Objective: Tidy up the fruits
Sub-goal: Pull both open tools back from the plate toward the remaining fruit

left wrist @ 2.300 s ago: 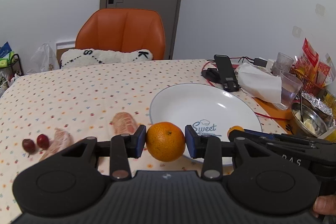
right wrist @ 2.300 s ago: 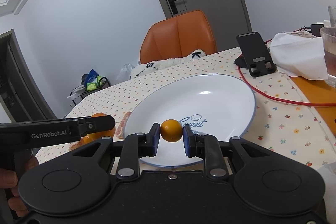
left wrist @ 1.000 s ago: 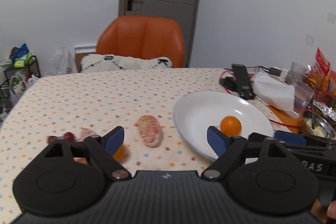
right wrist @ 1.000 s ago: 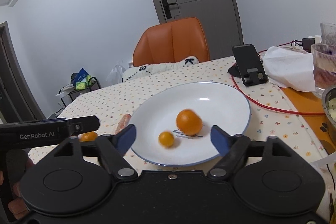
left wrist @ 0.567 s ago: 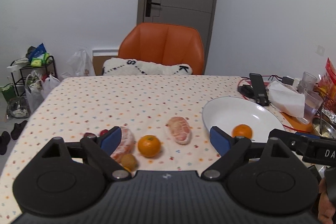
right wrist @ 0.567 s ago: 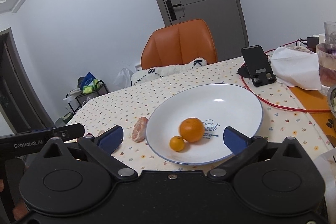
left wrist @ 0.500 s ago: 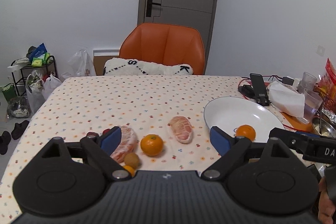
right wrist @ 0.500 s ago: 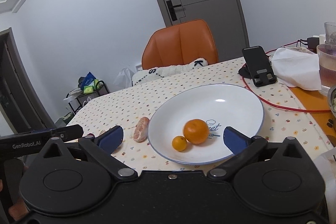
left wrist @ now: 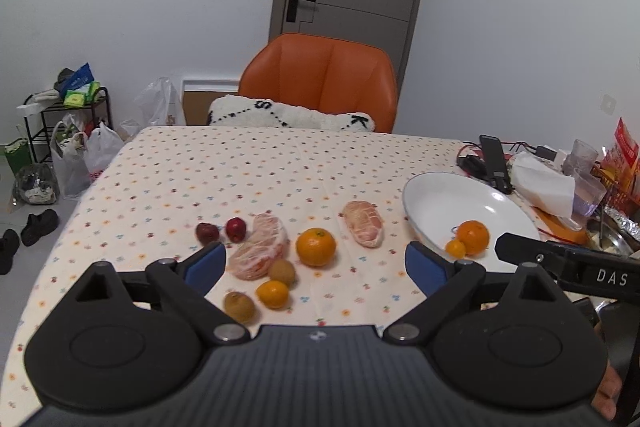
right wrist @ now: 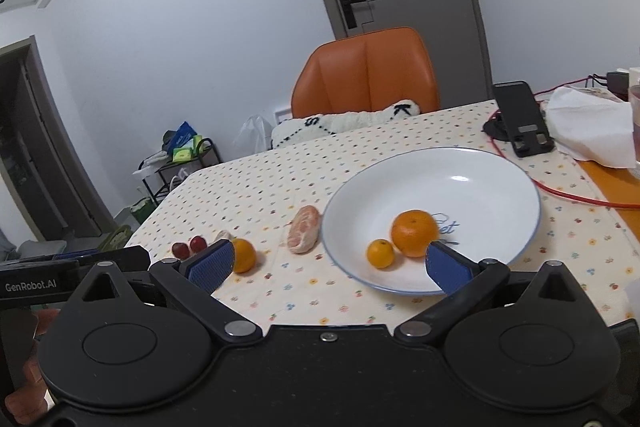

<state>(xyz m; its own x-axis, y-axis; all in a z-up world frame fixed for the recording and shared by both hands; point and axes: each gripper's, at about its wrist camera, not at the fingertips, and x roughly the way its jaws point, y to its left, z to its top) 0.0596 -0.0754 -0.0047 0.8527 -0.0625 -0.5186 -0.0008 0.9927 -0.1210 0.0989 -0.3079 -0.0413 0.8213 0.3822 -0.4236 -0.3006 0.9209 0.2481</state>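
Orange fruit now sits on the white plate (right wrist: 500, 183): a large orange (right wrist: 414, 233) and a small kumquat-sized one (right wrist: 380, 253) just beside it, near the plate's front left. A couple of seconds ago each of these was pinched in a pair of tongs, the big one in our left and the little one in our right; since then both have been let go onto the plate and we have drawn back from it.

Our left tongs (left wrist: 316, 265) are spread wide and hold nothing, hanging above the loose fruit on the bench (left wrist: 248, 171). Our right tongs (right wrist: 328, 265) are equally wide and empty, hovering in front of the plate.

So two pieces are sorted and the rest is still out on the dotted cloth: another orange (left wrist: 315, 247), a small orange fruit (left wrist: 272, 293), two brown kiwis (left wrist: 239, 306) (left wrist: 281, 271), two peeled citrus pieces (left wrist: 260, 245) (left wrist: 363, 229) and two dark red fruits (left wrist: 207, 232) (left wrist: 236, 229). They lie close together to the left of the plate, some touching.

We judge the task barely begun, and the next pick is likely the orange lying between the left jaws' line of sight, since matching fruit is already plated
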